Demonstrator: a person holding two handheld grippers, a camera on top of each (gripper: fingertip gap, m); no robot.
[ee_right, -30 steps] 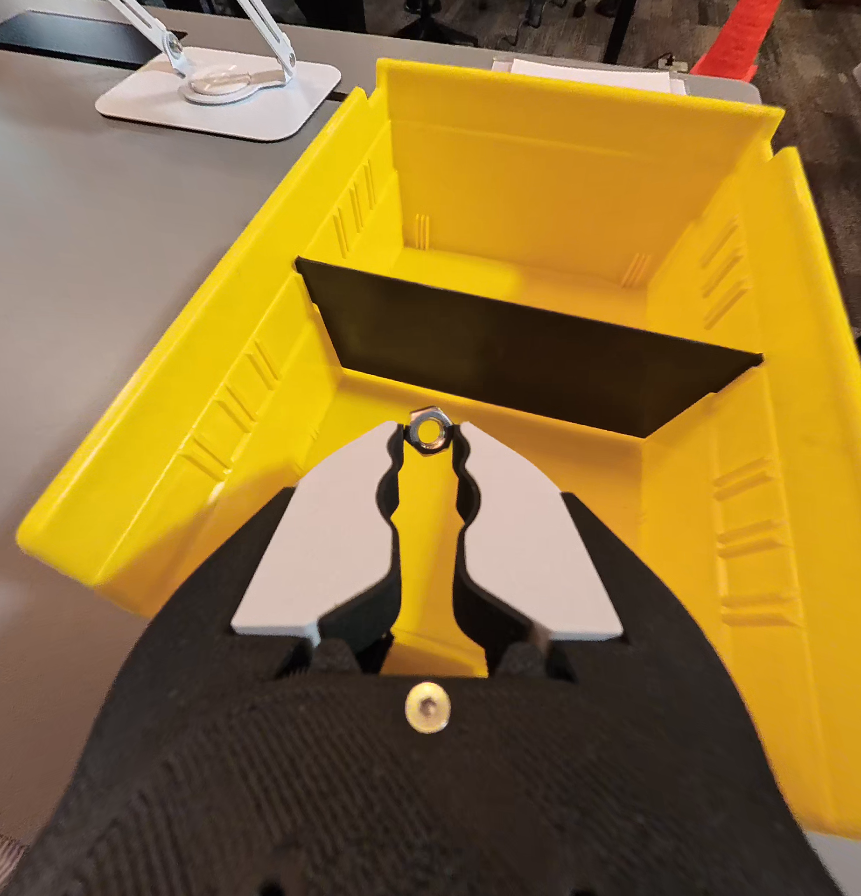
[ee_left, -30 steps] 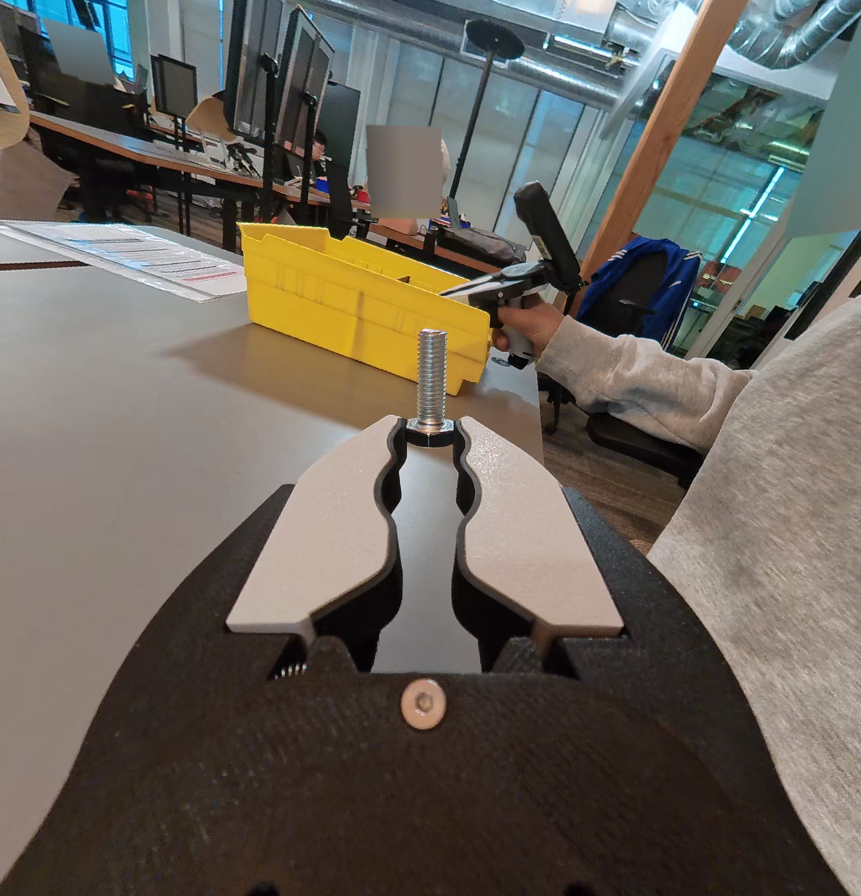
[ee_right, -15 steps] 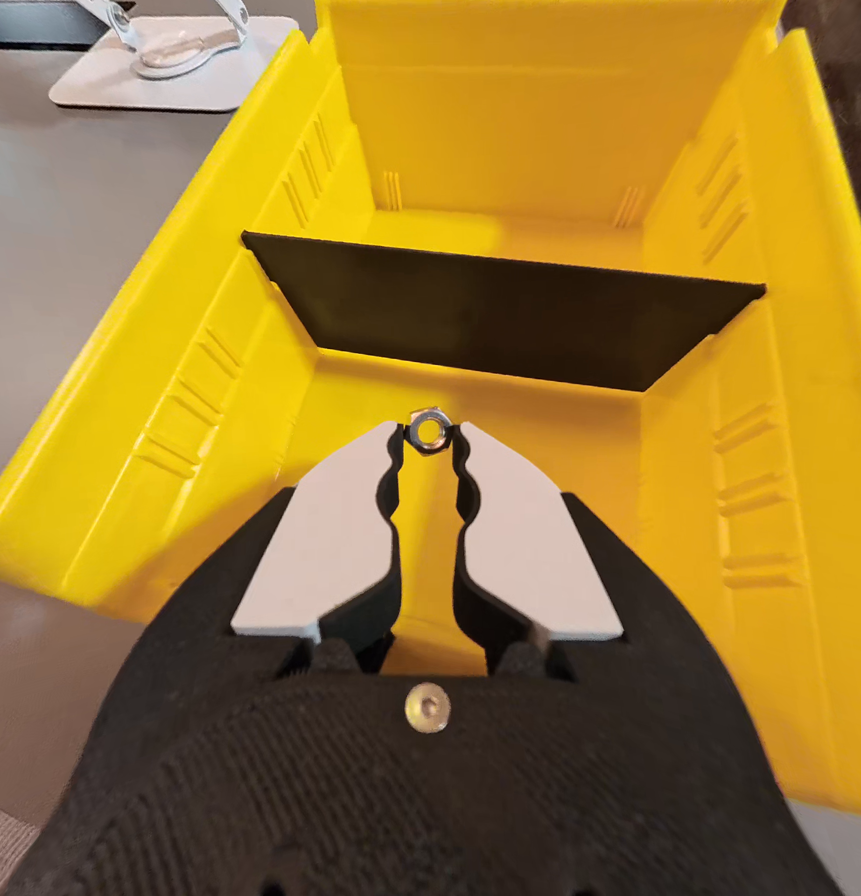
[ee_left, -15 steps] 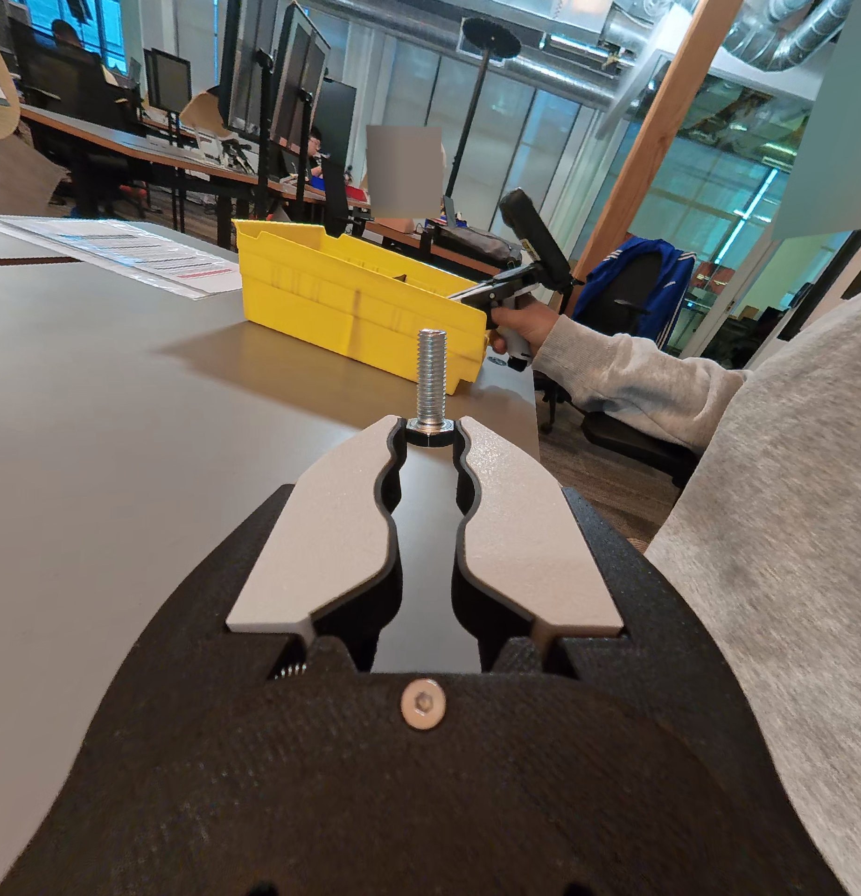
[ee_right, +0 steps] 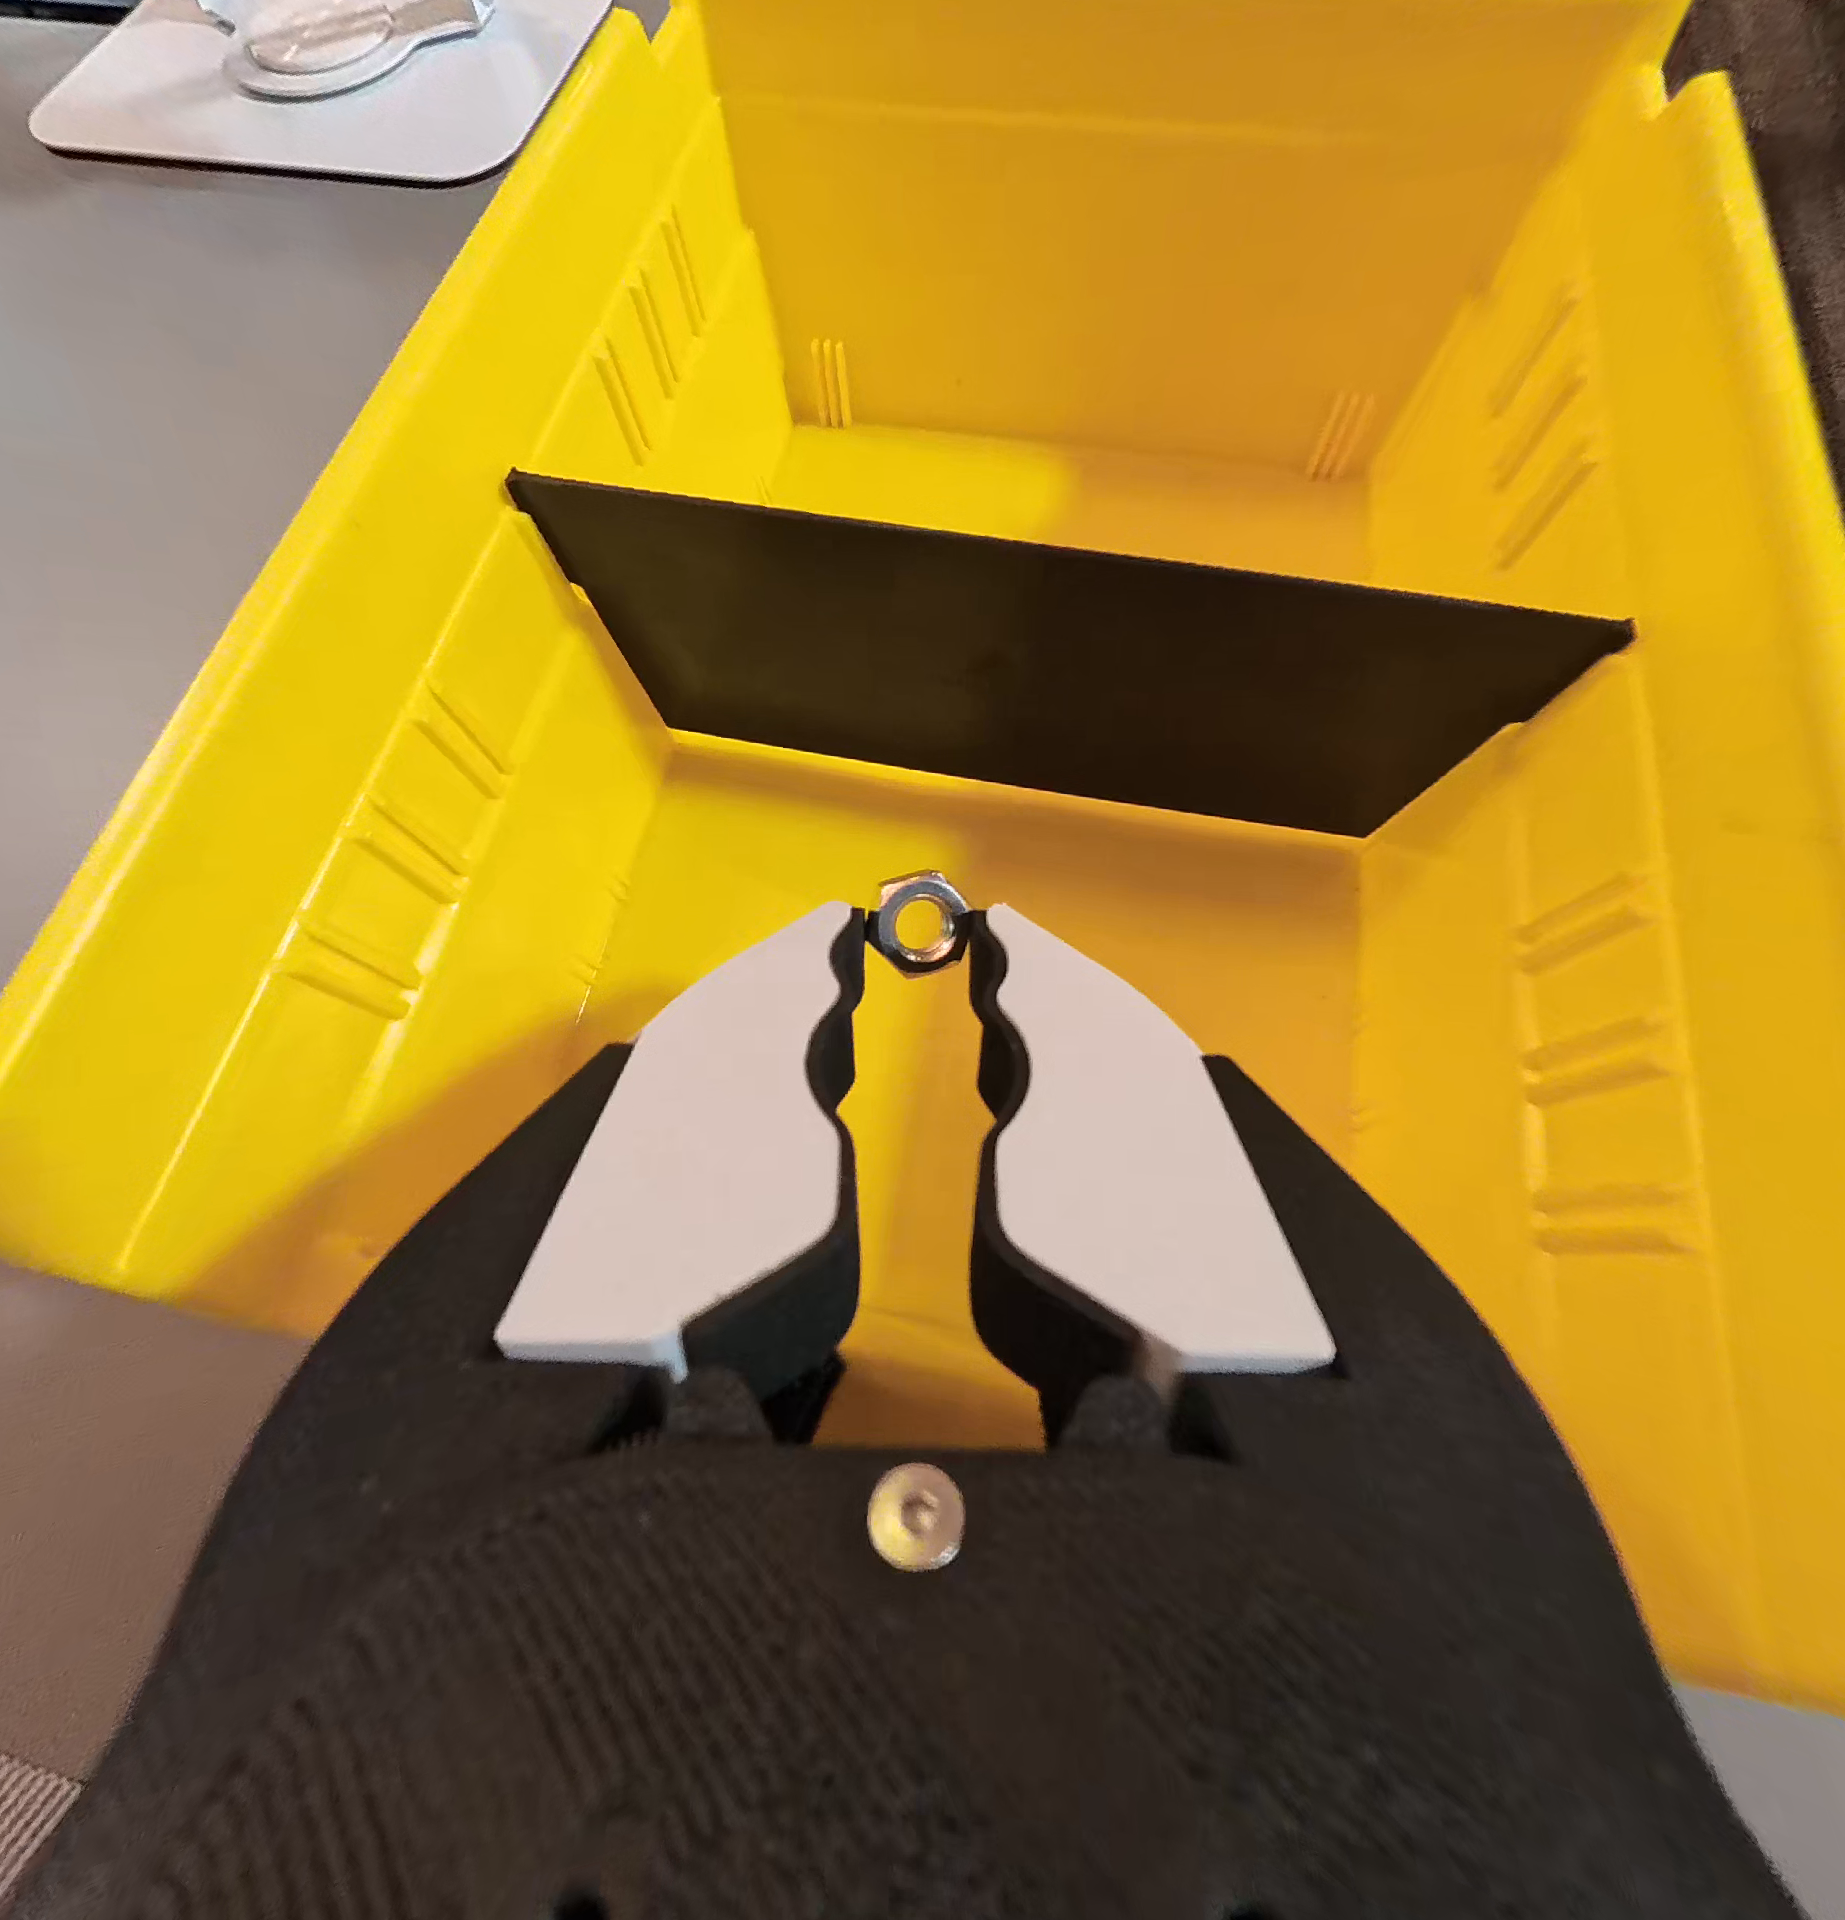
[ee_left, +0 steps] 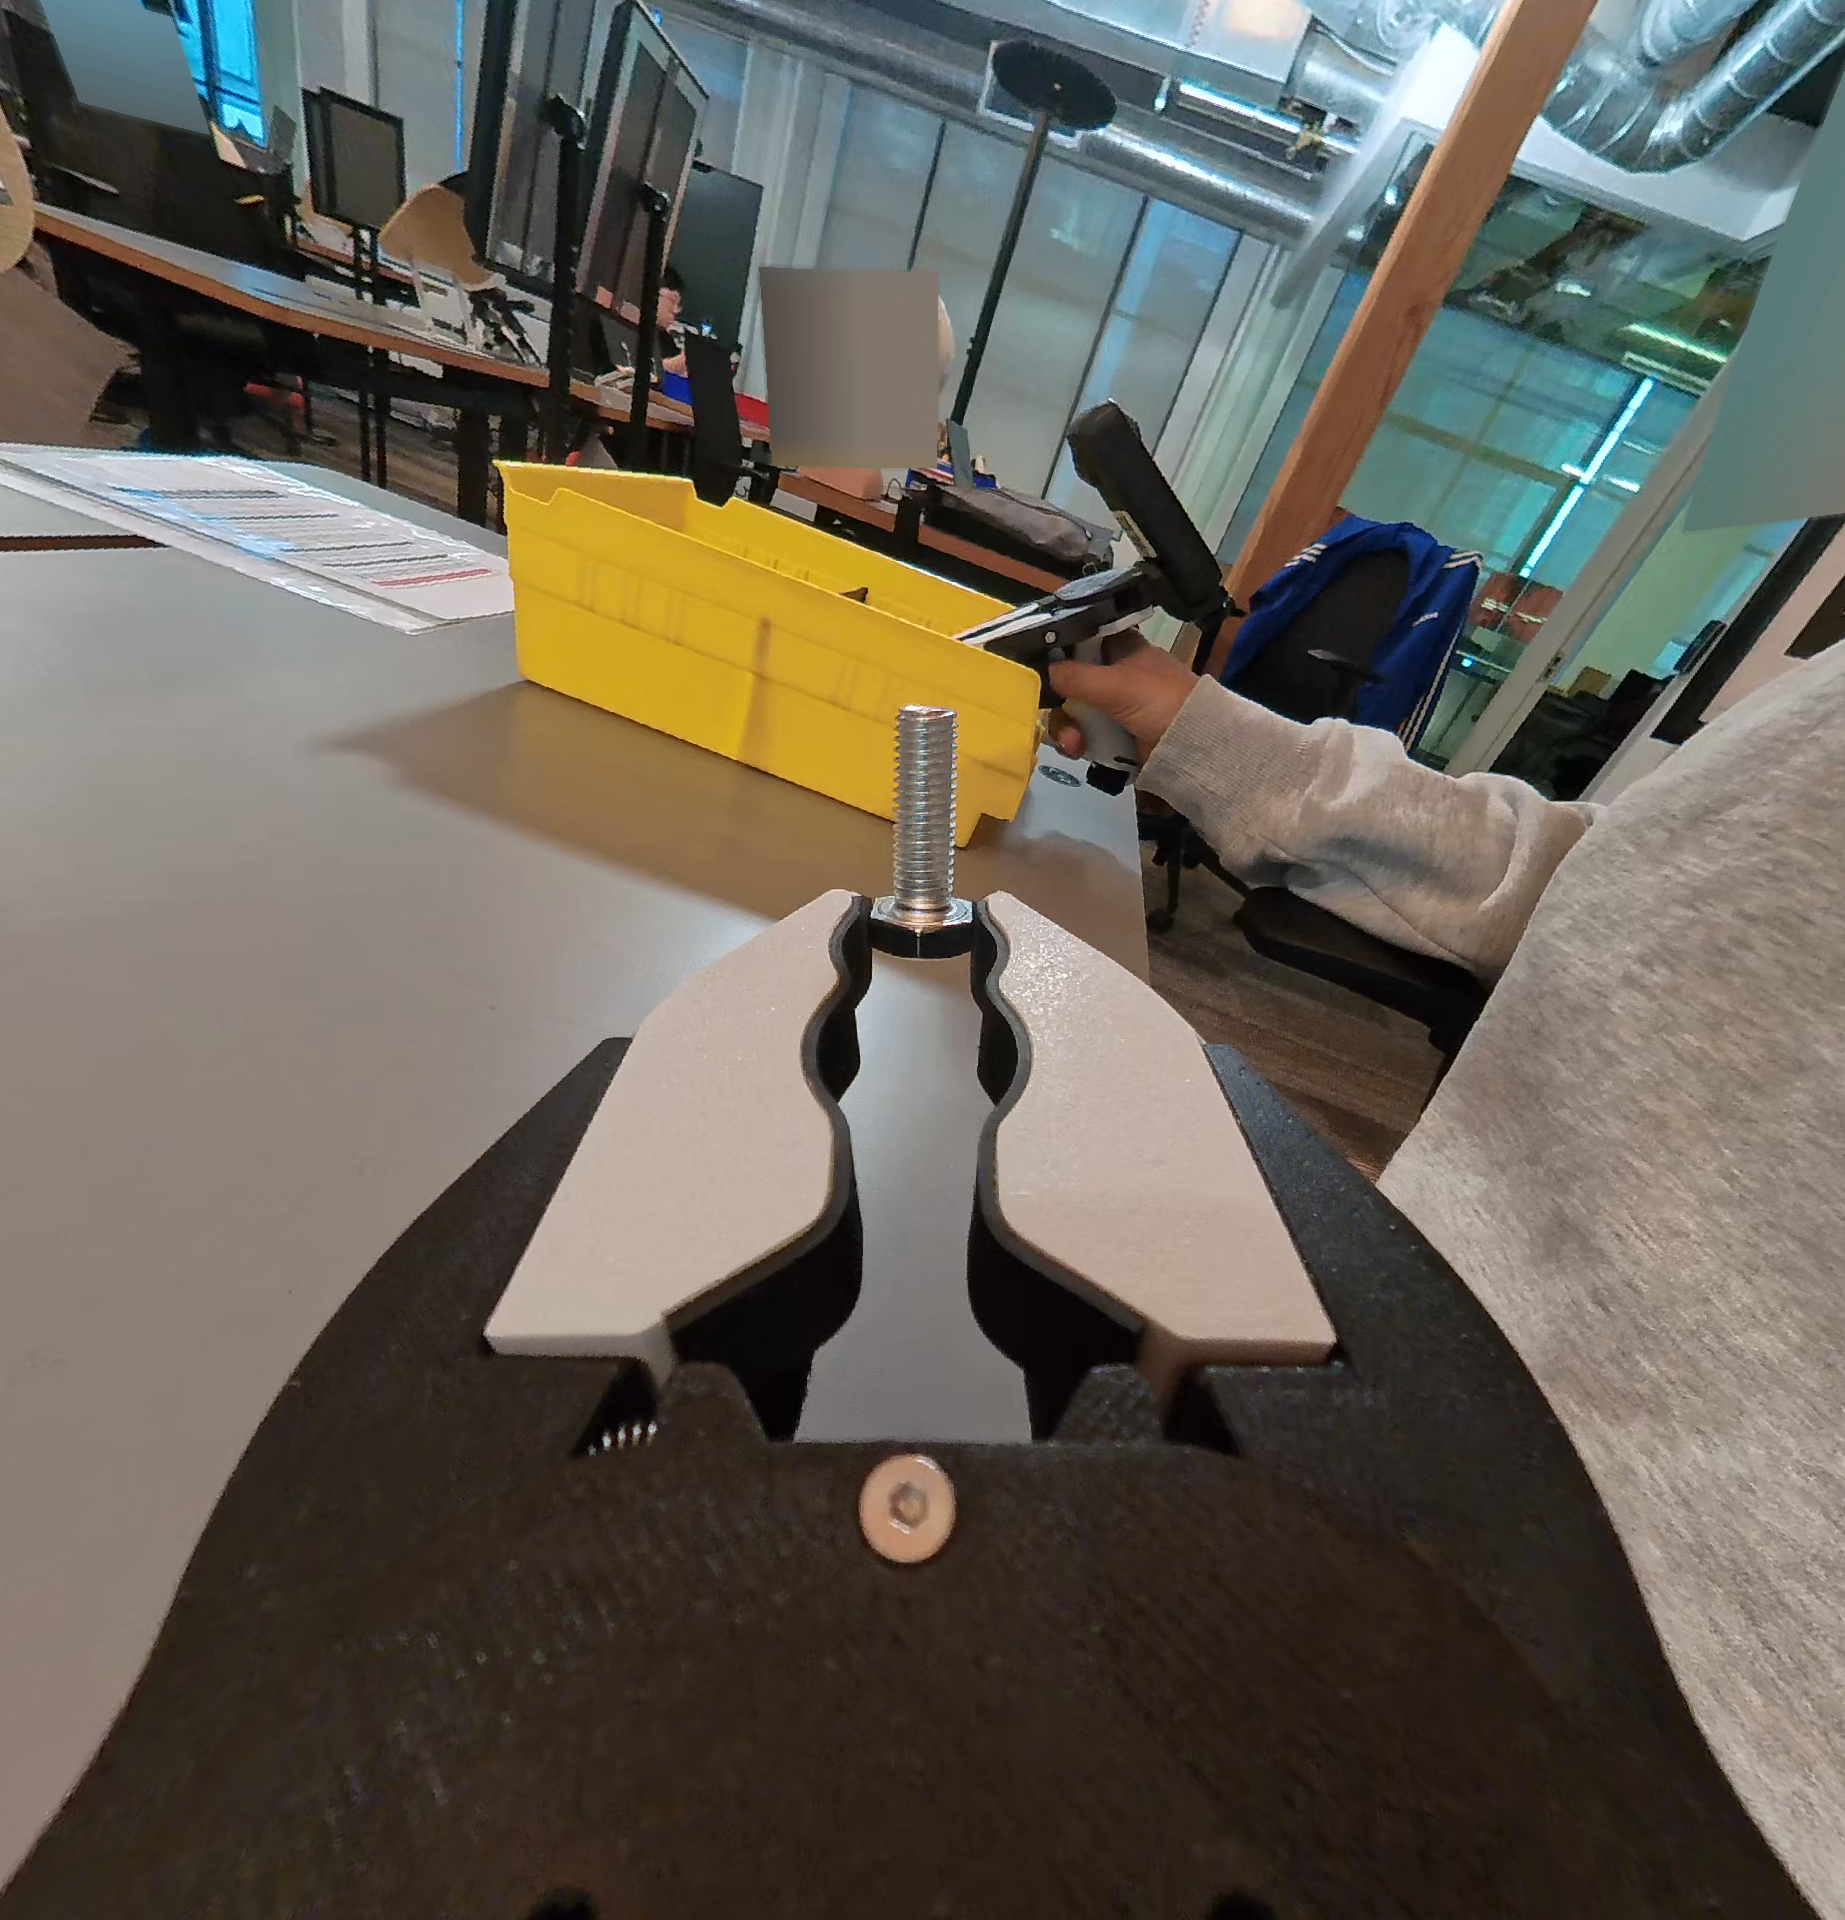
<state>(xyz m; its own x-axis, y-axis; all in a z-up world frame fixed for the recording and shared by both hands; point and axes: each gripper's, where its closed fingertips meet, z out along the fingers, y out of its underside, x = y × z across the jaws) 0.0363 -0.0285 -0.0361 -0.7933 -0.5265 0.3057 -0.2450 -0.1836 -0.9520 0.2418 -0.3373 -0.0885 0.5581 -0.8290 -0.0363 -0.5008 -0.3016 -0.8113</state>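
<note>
On the grey table [ee_left: 274, 935] a yellow bin [ee_left: 752, 665] is seen, standing near the far right edge; a printed sheet [ee_left: 274, 520] lies beyond it to the left. From the right wrist view the yellow bin [ee_right: 1105, 312] is shown to be split by a black divider [ee_right: 1053, 665] into a near and a far compartment; no parts are visible on either floor. A white stand base [ee_right: 305, 94] is noted on the table just past the bin's left wall.

The right gripper [ee_right: 918, 930] is held over the near compartment, and in the left wrist view it is seen at the bin's near end, gripped by a hand [ee_left: 1115, 696] in a grey sleeve [ee_left: 1344, 821]. It is closed on a small hex nut [ee_right: 918, 927], which is pinched at the fingertips with its bore facing the camera.

The left gripper [ee_left: 920, 925] is held above the table, well apart from the bin. It is clamped on the head of a bolt [ee_left: 923, 821], whose threaded shank stands upright and bare.

Status: both parts are in hand; nut and bolt are not yet joined.
</note>
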